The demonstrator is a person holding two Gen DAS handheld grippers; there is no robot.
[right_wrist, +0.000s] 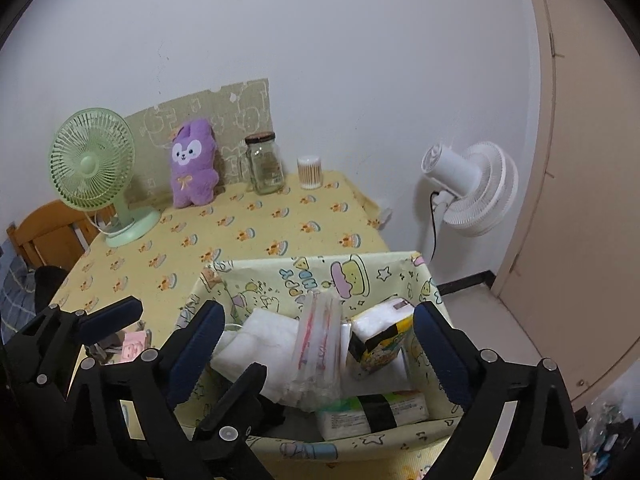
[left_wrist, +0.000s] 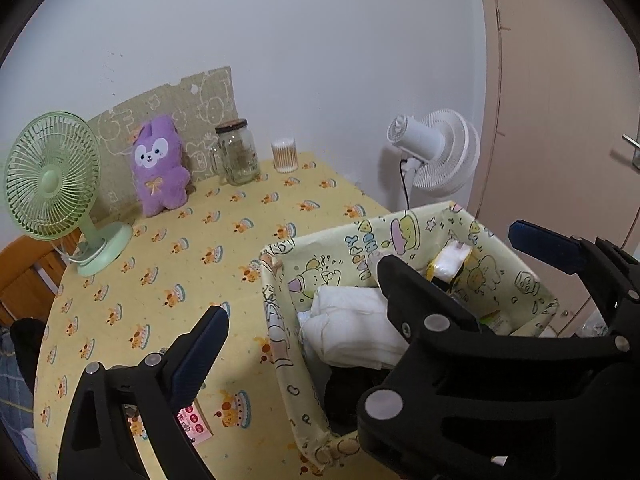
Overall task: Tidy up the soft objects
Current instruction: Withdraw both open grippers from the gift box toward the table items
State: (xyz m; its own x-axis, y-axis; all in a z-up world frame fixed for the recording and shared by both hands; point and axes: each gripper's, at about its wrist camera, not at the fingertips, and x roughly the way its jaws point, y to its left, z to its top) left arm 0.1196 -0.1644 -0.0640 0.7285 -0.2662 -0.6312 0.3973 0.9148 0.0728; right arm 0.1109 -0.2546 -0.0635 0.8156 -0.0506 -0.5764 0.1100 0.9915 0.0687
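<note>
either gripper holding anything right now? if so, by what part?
Nothing held. Left gripper and right gripper are both open, fingers spread around the fabric basket, clamping nothing.

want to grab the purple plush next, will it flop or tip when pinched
The purple plush looks fuzzy and stuffed, so it will probably squash between the fingers and sag rather than stay stiff. It leans upright against the board, so a push would likely topple it. Probably light; unlikely to slip.
</note>
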